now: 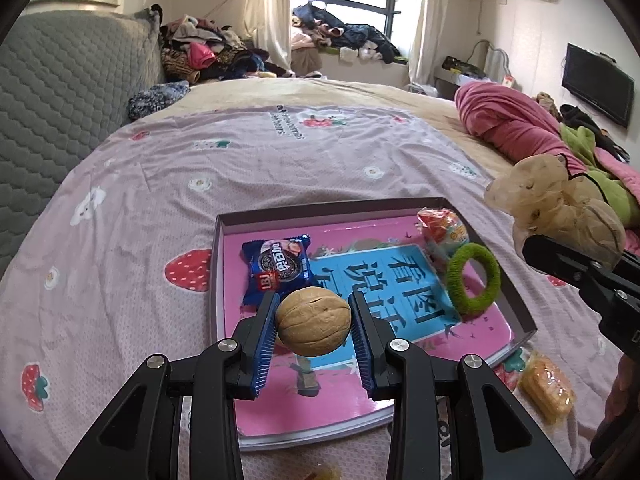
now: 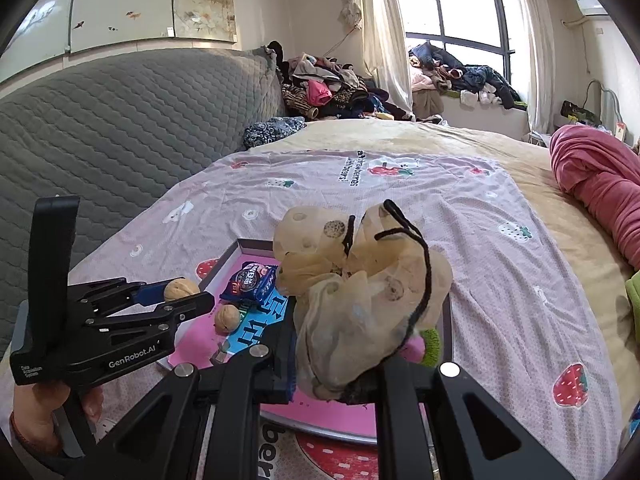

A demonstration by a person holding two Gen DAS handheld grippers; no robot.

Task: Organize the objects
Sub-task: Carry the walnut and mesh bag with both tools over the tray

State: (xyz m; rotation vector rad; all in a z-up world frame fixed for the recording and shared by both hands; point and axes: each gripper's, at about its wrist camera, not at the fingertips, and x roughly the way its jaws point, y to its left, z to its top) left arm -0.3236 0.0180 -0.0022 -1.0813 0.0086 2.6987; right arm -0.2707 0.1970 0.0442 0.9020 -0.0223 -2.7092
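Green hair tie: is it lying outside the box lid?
No. The green hair tie sits inside the box lid, leaning against its right wall near the orange snack packet.

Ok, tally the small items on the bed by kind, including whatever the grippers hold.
Walnuts: 2, held walnut, loose walnut
Snack packets: 3, blue packet, red packet, yellow packet
Scrunchies: 2, green scrunchie, beige scrunchie
Total: 7
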